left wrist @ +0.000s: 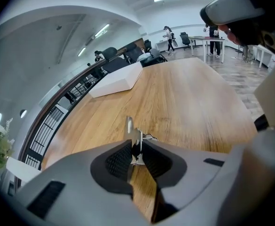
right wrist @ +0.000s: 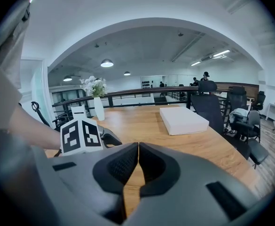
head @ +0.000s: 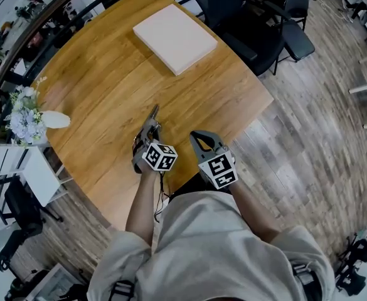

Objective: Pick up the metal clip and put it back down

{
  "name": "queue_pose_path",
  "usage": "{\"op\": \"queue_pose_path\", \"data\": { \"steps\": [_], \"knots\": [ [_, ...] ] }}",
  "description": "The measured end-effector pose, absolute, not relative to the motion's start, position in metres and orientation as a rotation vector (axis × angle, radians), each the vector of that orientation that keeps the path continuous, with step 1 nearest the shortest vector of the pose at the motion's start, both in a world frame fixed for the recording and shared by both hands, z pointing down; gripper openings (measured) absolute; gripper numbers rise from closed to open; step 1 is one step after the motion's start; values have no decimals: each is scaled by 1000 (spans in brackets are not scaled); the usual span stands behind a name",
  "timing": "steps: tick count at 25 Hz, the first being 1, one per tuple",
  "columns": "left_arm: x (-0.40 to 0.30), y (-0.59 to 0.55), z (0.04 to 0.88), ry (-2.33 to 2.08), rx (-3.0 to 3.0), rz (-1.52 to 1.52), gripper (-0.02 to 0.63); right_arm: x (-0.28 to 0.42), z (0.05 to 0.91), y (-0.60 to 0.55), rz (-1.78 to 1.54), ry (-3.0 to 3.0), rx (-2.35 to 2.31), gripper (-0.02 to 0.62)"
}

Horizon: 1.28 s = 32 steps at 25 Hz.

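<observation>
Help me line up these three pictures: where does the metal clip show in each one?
Head view: the metal clip pokes out ahead of the left gripper, near picture centre.
Left gripper view: the clip sits low centre, pinched between the jaws.
Right gripper view: not visible.
Shared landmark: the white box, in all three.

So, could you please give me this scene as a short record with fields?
left gripper: shut on the clip
clip: metal, pinched between the left jaws, one end poking out past the tips
clip off the table: cannot tell
right gripper: shut, empty, beside the left one
table: wooden
box: flat, white, on the table's far side
vase: white, with flowers, at the table's edge
</observation>
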<state>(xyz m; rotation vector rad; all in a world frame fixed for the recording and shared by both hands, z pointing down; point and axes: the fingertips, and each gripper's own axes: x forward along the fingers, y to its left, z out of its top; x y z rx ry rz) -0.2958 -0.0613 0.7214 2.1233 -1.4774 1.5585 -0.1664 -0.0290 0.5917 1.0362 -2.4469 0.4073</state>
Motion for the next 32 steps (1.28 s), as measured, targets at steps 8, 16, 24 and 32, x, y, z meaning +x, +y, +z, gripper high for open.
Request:
{"op": "queue_pose_path", "data": {
  "steps": [8,16,24,32],
  "knots": [
    [-307,-71,703,-1546,2118,1509,38,-167,592,-26,404,-2437,1033,26],
    [-311,-64,685,-1611,2082,1365,34,-167,594,-17,400,-2448,980,27],
    [-305,-53,665,-1674,2017,1147,31,-172,591,-15,380,-2493,847,27],
    [-302,-40,622,-1805,1935,933,31,-172,575,-25,357,-2536,758,26]
  ]
}}
